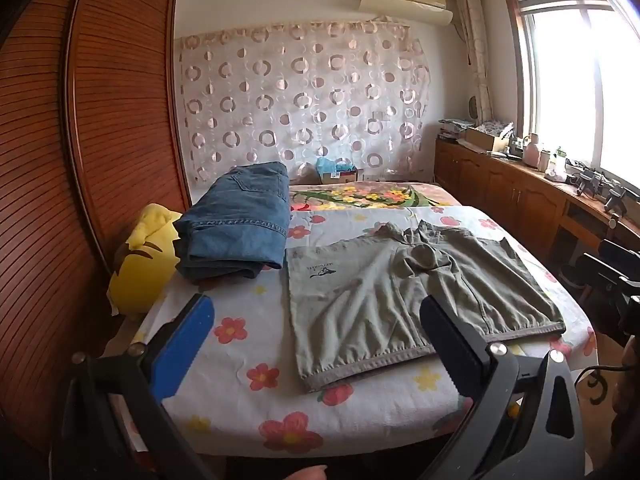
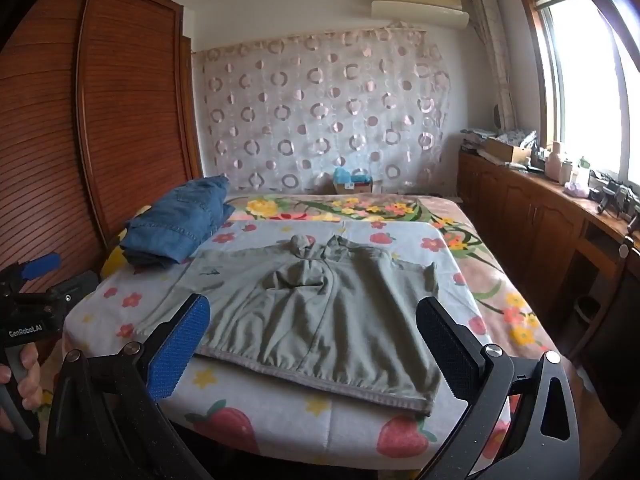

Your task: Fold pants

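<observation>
Grey-green pants (image 1: 400, 292) (image 2: 320, 312) lie spread flat on the flowered sheet (image 1: 240, 360) (image 2: 280, 412) of a bed. Their elastic band edge faces me and the cloth is bunched at the far middle. My left gripper (image 1: 314, 302) hovers open over the near left part of the pants, with nothing between its blue and black pads. My right gripper (image 2: 312, 302) hangs open above the near edge of the pants, also holding nothing. In the right wrist view a hand (image 2: 20, 368) holds the left gripper at the far left, where its blue pad (image 2: 40, 266) shows.
Folded blue jeans (image 1: 236, 224) (image 2: 180, 220) sit on the bed's left side beside a yellow plush toy (image 1: 140, 264). A slatted wooden wardrobe (image 1: 100, 120) stands close on the left. A low wooden cabinet (image 1: 520, 196) with clutter runs under the window on the right. A cardboard box (image 1: 338, 174) sits at the bed's far end.
</observation>
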{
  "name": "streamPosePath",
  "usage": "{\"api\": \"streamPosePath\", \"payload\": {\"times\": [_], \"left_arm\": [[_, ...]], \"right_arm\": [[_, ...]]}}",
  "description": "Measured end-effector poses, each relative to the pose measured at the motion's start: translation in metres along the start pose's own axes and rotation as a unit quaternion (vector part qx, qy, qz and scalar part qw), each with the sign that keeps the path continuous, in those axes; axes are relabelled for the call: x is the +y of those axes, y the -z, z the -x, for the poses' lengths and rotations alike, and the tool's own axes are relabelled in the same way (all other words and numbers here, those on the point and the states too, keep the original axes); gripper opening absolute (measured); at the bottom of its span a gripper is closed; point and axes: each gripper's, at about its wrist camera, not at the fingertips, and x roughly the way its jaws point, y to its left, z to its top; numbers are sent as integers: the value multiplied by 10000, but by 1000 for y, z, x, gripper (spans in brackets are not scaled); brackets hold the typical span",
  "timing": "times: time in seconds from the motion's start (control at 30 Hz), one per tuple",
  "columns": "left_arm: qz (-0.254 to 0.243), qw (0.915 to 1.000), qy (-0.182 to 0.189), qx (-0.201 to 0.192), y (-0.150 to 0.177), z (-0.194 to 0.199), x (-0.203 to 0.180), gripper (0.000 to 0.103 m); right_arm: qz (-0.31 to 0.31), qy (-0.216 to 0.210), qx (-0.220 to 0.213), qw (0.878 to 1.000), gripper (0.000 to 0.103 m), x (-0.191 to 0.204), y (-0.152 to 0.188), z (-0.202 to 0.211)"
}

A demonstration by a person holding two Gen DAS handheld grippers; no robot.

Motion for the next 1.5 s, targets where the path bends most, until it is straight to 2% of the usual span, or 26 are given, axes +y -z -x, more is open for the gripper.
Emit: {"api": "streamPosePath", "payload": {"times": [1.5], "left_arm": [[16, 10000, 29, -55, -11, 12, -9, 103]], "right_arm": [[-3, 6, -40, 10000, 103, 1, -2, 5]]}}
